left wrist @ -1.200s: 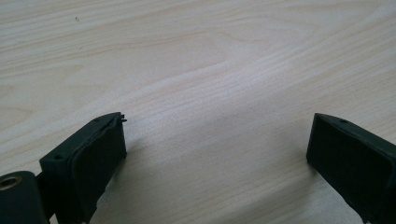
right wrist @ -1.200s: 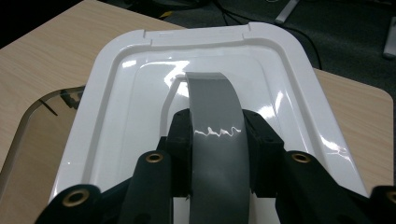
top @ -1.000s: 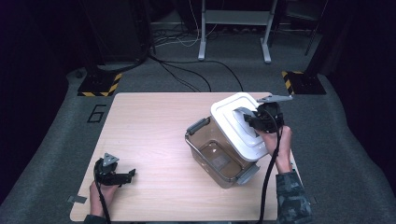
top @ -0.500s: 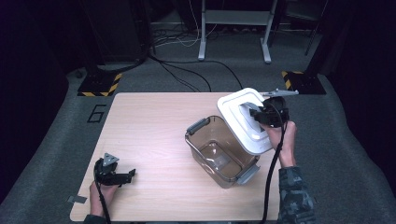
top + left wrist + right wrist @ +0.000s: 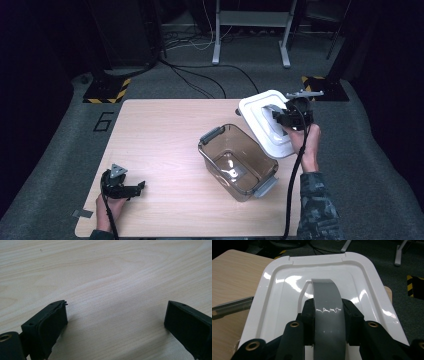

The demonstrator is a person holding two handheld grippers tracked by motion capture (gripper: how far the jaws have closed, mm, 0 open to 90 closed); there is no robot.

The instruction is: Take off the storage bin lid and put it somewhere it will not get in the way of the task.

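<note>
Resting low at the near left corner of the counter [image 5: 165, 125], the left gripper [image 5: 131, 189] sits in the person's left hand [image 5: 107, 209], its fingers [image 5: 47, 327] spread wide apart over bare wood with nothing between them. Toward the middle-right stands a clear brown container [image 5: 239, 162], uncovered, with grey latches at two of its ends. Just beyond its far right edge, the white lid [image 5: 262, 125] hangs tilted above the counter's right side, clear of the container's rim. The right gripper [image 5: 280, 117] has its fingers [image 5: 308, 312] clamped on the grey handle [image 5: 327, 307] in the lid's middle, with the person's right hand [image 5: 305, 142] behind it.
</note>
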